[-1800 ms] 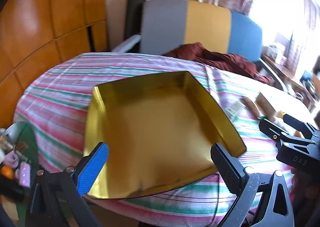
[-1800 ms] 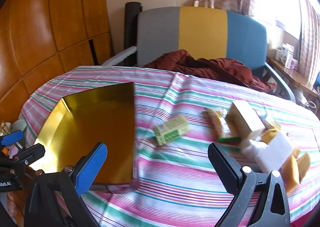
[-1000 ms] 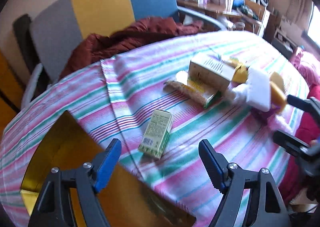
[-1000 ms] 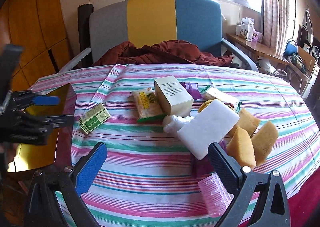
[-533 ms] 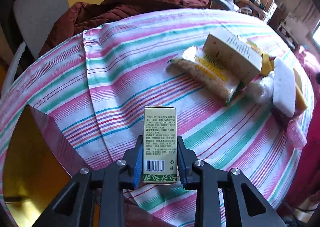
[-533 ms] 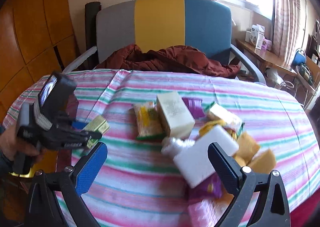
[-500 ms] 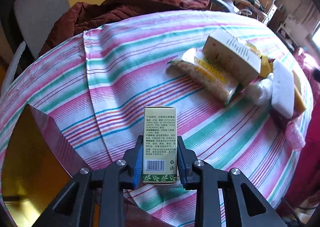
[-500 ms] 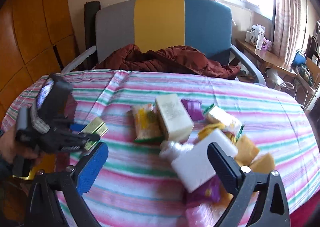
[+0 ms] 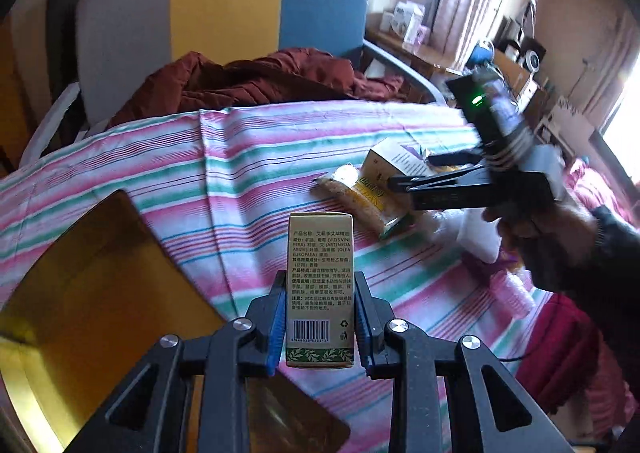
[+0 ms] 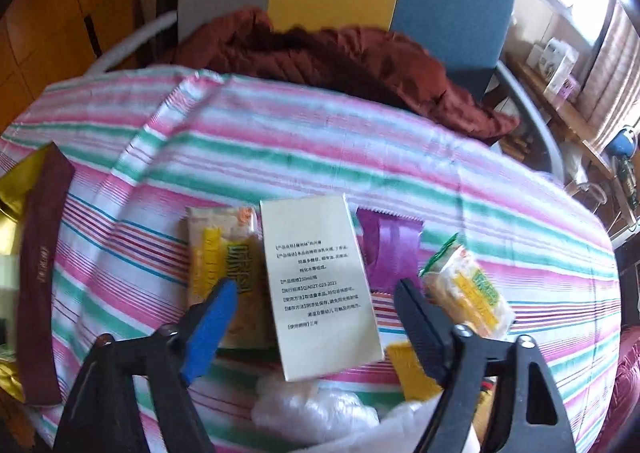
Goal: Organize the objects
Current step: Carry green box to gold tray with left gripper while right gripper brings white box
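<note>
My left gripper is shut on a small green-and-cream box and holds it above the striped tablecloth, just right of the gold tin tray. My right gripper is open, its fingers on either side of a tall cream box that lies on the cloth. In the left wrist view the right gripper reaches over the cream box and a yellow snack packet.
Around the cream box lie a yellow snack packet, a purple wrapper, another snack packet, a white plastic bag and a pink hair roller. A chair with a dark red jacket stands behind the table. The tin's edge shows at left.
My left gripper has lifted the small green box off the cloth and swung toward the tin. My right gripper has moved down and forward over the cream box.
</note>
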